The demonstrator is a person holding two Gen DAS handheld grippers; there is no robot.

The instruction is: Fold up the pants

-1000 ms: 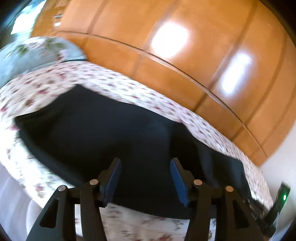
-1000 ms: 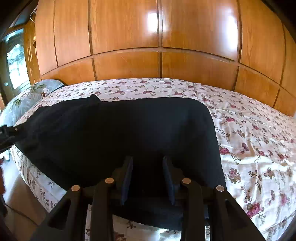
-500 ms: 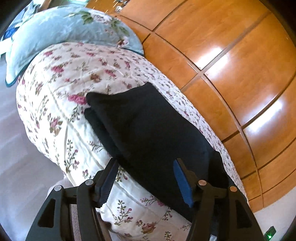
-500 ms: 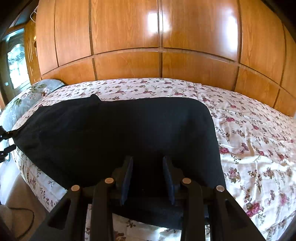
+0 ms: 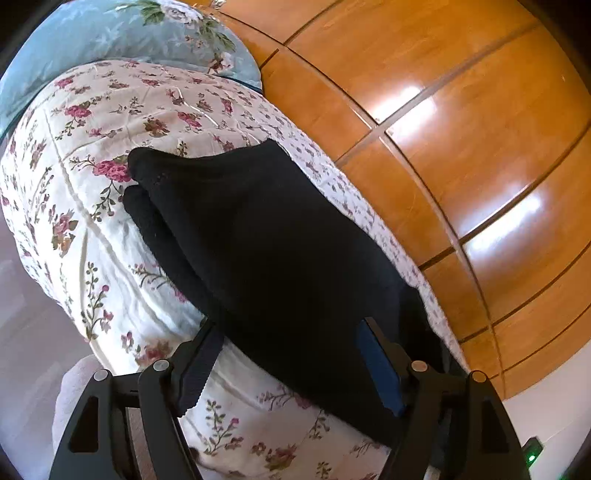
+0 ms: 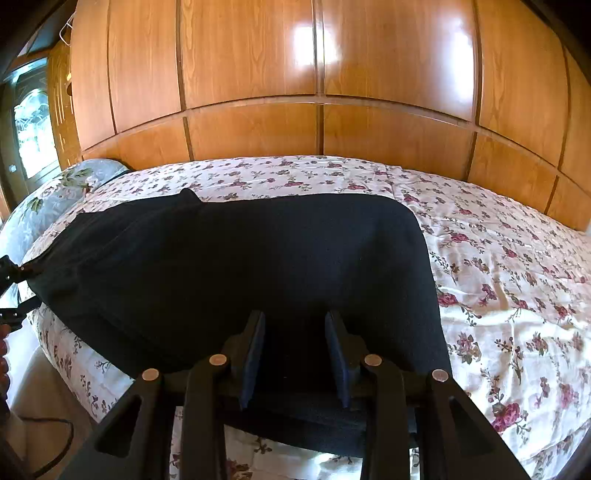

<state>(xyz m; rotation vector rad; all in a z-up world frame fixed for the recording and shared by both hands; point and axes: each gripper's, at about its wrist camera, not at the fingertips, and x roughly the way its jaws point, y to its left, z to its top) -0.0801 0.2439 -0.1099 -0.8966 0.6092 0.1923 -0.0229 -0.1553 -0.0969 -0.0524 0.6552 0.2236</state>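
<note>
Black pants lie flat across the near side of a bed with a floral cover. In the left wrist view the pants run away from me, with two stacked leg ends at the far left. My left gripper is open, its jaws wide apart over the near edge of the pants, holding nothing. My right gripper is open with a narrower gap, over the pants' near edge close to their right end. The left gripper shows at the far left edge of the right wrist view.
A wooden panelled wardrobe stands behind the bed. A light blue floral pillow lies at the bed's left end, also in the right wrist view. A cable lies on the floor at lower left.
My left gripper has swung left along the pants toward the leg ends and moved a little closer to them. It stays open. The right gripper has not moved.
</note>
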